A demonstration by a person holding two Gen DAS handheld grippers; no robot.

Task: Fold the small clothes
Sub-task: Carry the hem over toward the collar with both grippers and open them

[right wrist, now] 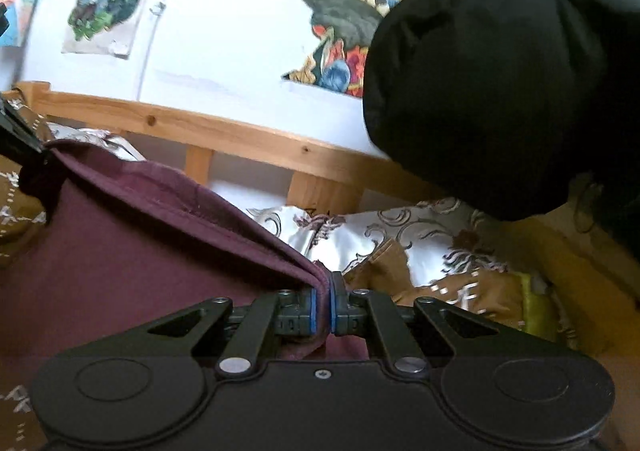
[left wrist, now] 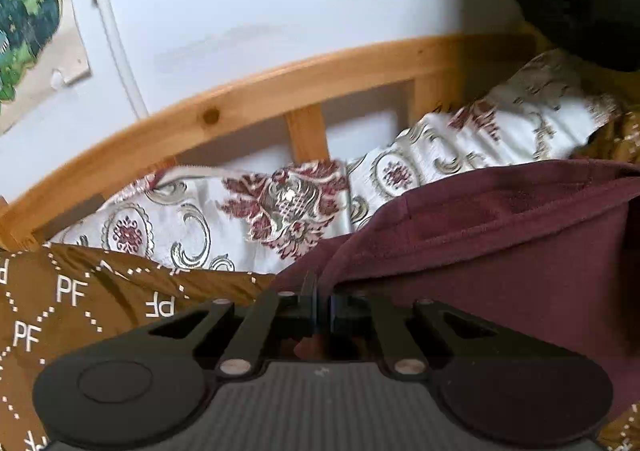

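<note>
Right hand-held gripper (right wrist: 323, 305): blue pads pinched tight on the hem edge of the maroon garment (right wrist: 120, 251), which stretches leftward from it. Left hand-held gripper (left wrist: 320, 307): fingers together, clamping the same garment's opposite edge; cloth spreads right, raised above the brown PF-print bedspread (left wrist: 60, 303). Wooden bed rail (left wrist: 240, 107) far behind.

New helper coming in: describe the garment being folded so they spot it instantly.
Start at the wooden bed rail along the white wall. Below it, over the brown PF-lettered bedspread, hangs the maroon garment, pinched in both claws. It alone is plain and dark red; the neighbouring cushions are ornately patterned.
</note>
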